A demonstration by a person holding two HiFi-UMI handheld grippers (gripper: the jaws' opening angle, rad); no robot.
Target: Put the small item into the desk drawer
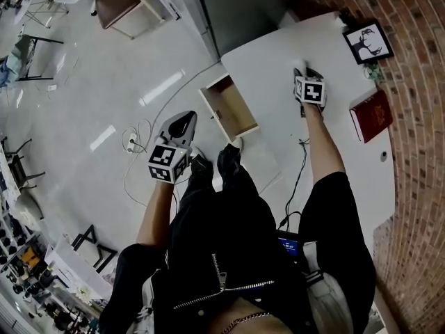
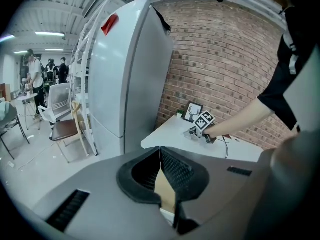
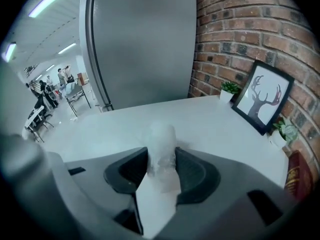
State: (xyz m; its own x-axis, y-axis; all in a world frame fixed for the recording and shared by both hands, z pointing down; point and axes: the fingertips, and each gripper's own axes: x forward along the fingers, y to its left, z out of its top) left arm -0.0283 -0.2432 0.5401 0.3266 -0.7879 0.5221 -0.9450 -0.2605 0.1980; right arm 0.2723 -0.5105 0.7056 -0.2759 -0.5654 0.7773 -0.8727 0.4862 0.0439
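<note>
Drawer (image 1: 229,108) stands open at about 9 o'clock from your right gripper (image 1: 304,75) in the head view, its long axis running 11 to 5. Your right jaws look clamped on the small item (image 3: 162,146), down at the white table (image 1: 264,68). Your left gripper (image 1: 184,124), jaws together and empty, waits at the drawer's 8 o'clock.

Bright ceiling strip lights (image 2: 50,34) glare off the glossy floor (image 1: 161,88); gripper views bulge, corners dark, the near small item (image 3: 161,144) blurred.
</note>
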